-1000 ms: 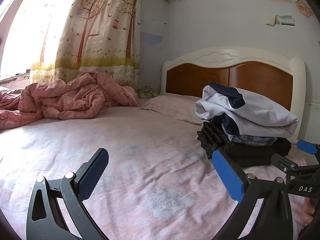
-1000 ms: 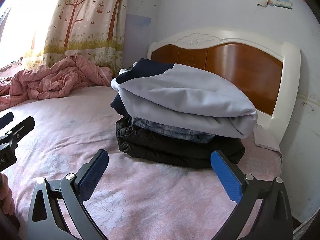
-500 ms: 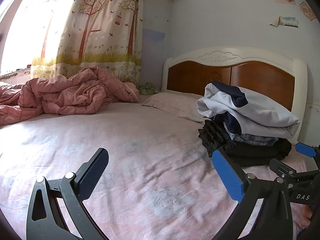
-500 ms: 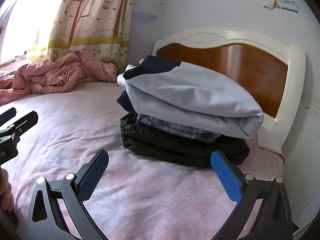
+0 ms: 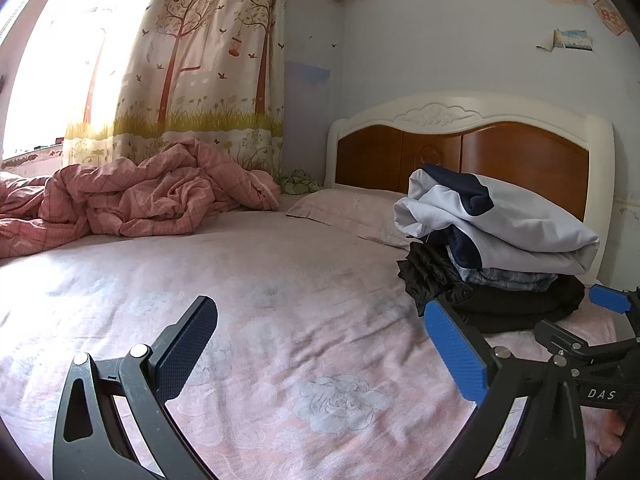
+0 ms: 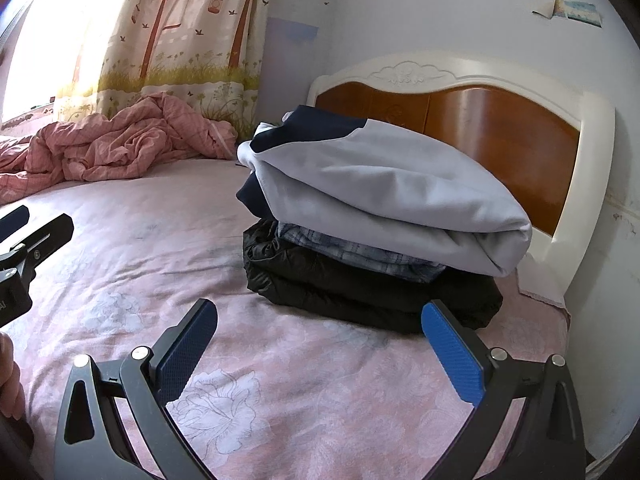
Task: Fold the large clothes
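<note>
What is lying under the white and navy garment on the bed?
Under the white and navy garment lies a folded blue plaid garment, then a black jacket. The top garment covers most of the plaid one.

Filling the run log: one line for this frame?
left gripper: open, empty | right gripper: open, empty | folded clothes stack: on bed, by headboard

The left gripper (image 5: 320, 354) has black angular arms, blue textured pads (image 5: 456, 356) and silver rivets at the pivots. The right gripper (image 6: 320, 354) is built the same; seen in the left view at 3 o'clock, its black body carries white letters "DAS".
</note>
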Demonstrator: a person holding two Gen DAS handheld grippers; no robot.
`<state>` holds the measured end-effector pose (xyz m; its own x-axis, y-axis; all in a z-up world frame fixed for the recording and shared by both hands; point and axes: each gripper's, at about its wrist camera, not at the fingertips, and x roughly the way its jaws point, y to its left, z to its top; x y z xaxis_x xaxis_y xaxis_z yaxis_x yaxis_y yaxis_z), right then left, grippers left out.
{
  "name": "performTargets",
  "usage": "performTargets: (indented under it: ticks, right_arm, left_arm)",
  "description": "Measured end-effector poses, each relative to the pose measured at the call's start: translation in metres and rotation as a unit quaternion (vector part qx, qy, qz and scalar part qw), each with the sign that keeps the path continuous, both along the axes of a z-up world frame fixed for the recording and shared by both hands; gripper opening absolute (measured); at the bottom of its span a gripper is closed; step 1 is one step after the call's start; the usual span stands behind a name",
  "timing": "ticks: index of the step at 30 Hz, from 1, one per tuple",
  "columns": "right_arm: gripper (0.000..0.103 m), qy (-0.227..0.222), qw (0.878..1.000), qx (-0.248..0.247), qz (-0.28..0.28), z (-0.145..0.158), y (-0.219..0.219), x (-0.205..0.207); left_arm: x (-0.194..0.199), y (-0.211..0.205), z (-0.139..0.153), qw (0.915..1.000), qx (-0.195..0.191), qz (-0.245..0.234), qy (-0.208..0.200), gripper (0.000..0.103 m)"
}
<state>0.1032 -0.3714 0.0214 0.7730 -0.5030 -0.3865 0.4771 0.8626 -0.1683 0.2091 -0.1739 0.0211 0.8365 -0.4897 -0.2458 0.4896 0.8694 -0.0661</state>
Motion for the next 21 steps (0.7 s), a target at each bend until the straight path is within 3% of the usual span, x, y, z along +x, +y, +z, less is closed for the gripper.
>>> performTargets:
  ticks: [21]
  right_arm:
    - [0.103,0.004,1.000,0.001,0.000,-0.0012,-0.0021,0.0011]
  left_arm:
    - [-0.0036,0.0029,0.0040,1.0000,0.005,-0.003,-0.003,0.103]
